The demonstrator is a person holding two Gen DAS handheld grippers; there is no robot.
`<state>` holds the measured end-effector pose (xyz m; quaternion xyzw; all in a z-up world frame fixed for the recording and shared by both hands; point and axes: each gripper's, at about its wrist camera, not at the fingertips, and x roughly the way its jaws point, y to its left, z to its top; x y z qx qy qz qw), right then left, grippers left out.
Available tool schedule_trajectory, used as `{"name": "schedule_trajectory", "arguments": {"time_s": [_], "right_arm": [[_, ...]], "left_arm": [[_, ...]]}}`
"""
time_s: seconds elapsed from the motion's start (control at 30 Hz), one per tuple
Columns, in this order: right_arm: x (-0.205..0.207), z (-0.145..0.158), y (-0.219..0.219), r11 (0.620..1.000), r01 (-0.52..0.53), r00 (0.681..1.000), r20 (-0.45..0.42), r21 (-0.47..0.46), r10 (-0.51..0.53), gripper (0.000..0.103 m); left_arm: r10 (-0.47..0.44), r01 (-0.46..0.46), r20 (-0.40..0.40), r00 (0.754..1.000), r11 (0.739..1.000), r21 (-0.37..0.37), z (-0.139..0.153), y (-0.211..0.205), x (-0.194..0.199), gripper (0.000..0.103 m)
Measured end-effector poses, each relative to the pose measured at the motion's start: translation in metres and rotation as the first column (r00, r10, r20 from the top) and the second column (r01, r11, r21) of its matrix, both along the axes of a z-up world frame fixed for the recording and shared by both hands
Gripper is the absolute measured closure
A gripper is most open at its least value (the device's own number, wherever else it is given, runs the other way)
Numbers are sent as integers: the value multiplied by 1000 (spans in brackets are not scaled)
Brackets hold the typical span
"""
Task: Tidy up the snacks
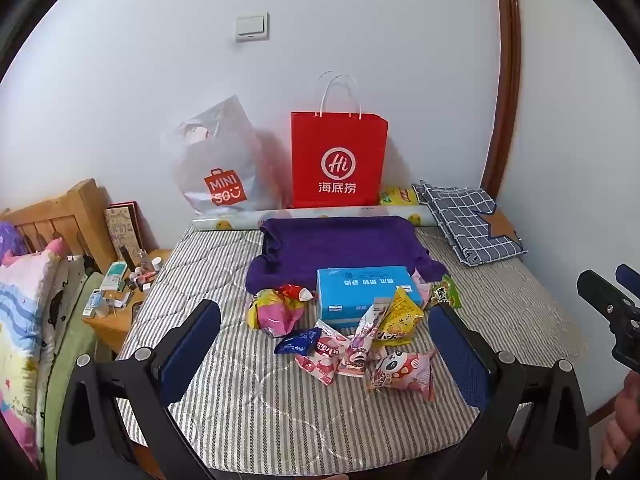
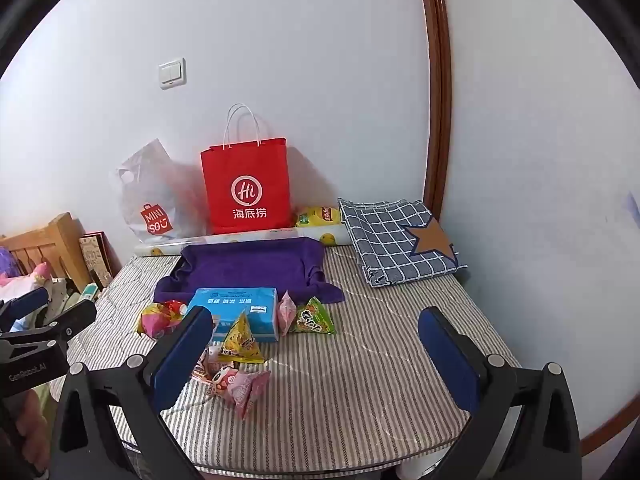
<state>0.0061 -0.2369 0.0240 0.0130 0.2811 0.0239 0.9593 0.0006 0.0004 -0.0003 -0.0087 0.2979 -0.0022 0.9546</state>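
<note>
Several snack packets lie on the striped mattress (image 1: 280, 412): a pink panda packet (image 1: 404, 368), a yellow packet (image 1: 400, 316), a blue packet (image 1: 298, 340), a green packet (image 1: 446, 294) and a crumpled pink-yellow wrapper (image 1: 276, 308). They surround a blue tissue box (image 1: 368, 292). The panda packet (image 2: 236, 384), yellow packet (image 2: 242, 340) and green packet (image 2: 312, 318) also show in the right wrist view. My left gripper (image 1: 324, 356) is open above the near packets, holding nothing. My right gripper (image 2: 316, 356) is open and empty, to the right of the pile.
A red paper bag (image 1: 338, 160) and a Miniso plastic bag (image 1: 224, 164) stand against the wall. A purple towel (image 1: 340, 248), a checked cloth (image 1: 472, 220) and a paper roll (image 1: 312, 216) lie behind. A wooden nightstand (image 1: 120, 292) stands left of the mattress.
</note>
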Motion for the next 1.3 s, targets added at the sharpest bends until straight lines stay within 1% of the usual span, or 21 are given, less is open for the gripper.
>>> {"name": "schedule_trajectory", "arguments": {"time_s": [0.27, 0.3, 0.4, 0.43, 0.47, 0.77, 1.3], "right_arm": [[-2, 1, 1, 1000, -4, 1000, 7, 4, 3, 0], [-2, 1, 2, 1000, -5, 1000, 7, 5, 5, 0], [-3, 0, 2, 1000, -8, 1000, 10, 2, 8, 0], [-2, 3, 3, 1000, -10, 1000, 11, 2, 10, 0], [-3, 3, 3, 1000, -12, 1000, 11, 4, 12, 0], [-3, 3, 7, 1000, -18, 1000, 12, 3, 18, 0], [-4, 1, 8, 1000, -24, 1000, 13, 7, 24, 0]], "left_arm": [[2, -2, 9, 1000, 1000, 9, 2, -3, -1, 1], [7, -7, 5, 1000, 1000, -1, -8, -6, 2, 1], [5, -5, 11, 1000, 1000, 2, -13, -13, 2, 1], [12, -12, 6, 1000, 1000, -5, -14, -11, 9, 1], [7, -7, 10, 1000, 1000, -9, -10, -9, 2, 1], [1, 0, 14, 1000, 1000, -17, -3, -7, -2, 1], [-4, 4, 15, 1000, 1000, -14, 1, -8, -3, 1]]}}
